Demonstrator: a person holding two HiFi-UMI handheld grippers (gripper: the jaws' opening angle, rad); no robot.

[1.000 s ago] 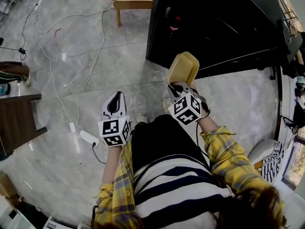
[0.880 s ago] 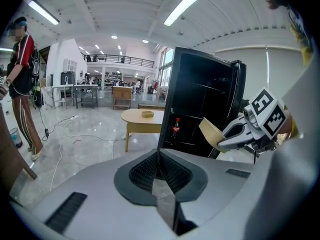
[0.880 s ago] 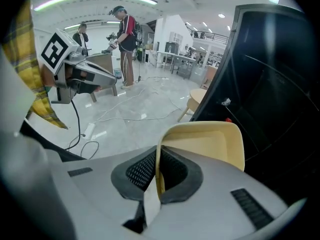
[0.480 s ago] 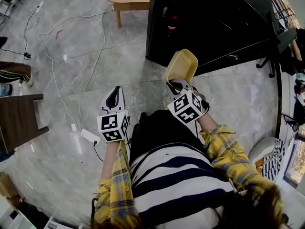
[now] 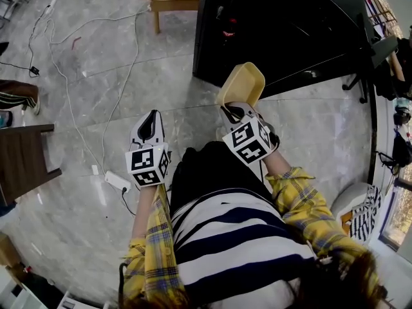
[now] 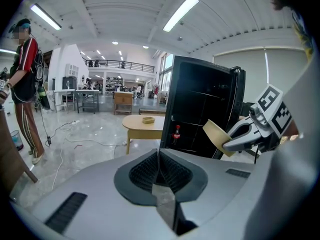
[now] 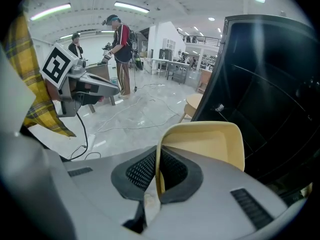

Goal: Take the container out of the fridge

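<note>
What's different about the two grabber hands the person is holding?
The right gripper has its fingers pinched on the rim of a yellow container, while the left gripper has its fingers shut on nothing. The right gripper reaches closer to the black fridge, and the left gripper hangs over the floor. Each carries a black-and-white marker cube.

No legible txt, labels or nos. anywhere.

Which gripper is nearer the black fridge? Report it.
Right. The right gripper, shut on the yellow container, is just before the fridge; the left gripper, shut and empty, hangs farther back, leftward.
</note>
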